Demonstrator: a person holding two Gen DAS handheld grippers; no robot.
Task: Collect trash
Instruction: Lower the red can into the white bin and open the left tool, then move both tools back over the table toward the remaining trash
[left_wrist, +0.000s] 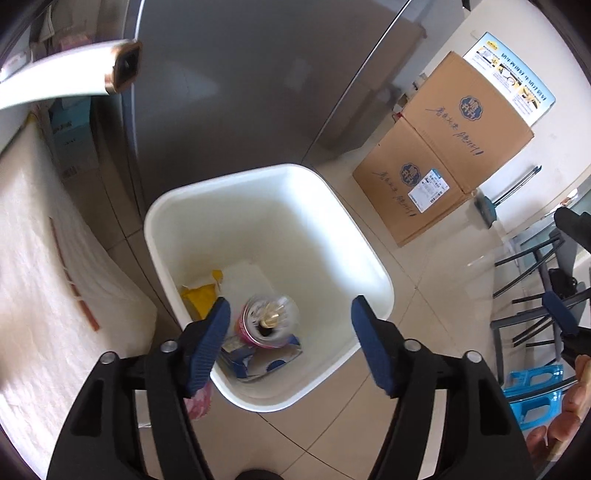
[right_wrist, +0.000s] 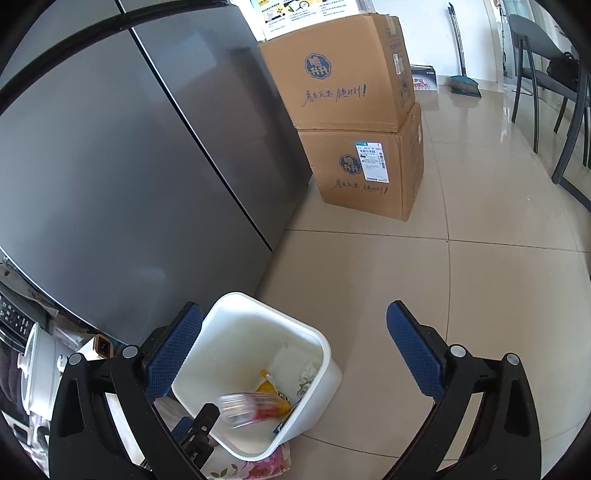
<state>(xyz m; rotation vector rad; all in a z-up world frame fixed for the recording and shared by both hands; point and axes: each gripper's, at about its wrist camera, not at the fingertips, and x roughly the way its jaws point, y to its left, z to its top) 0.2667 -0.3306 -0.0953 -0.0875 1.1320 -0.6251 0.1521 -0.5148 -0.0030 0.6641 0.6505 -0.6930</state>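
Dropping a clear cup into the white bin: the cup appears blurred between and just beyond the spread jaws of the left gripper, free of both pads, so it is judged to be falling rather than held. No earlier view is given, so only the present state is stated: the left jaws stand apart and pinch nothing. The left gripper points steeply down over the bin's mouth, an attitude suited to releasing trash so that it lands inside and not on the floor.

Below the cup, deeper in the bin, lie a yellow wrapper, white paper and a blue-and-white carton; these are judged already collected.

The right gripper hangs to one side with its jaws spread wide and nothing between them; the bin shows low between its jaws, the blurred cup over the near rim. A flowered cloth lies at the bin's base.

The bin stands against a grey fridge; two cartons are stacked well beyond the jaws.
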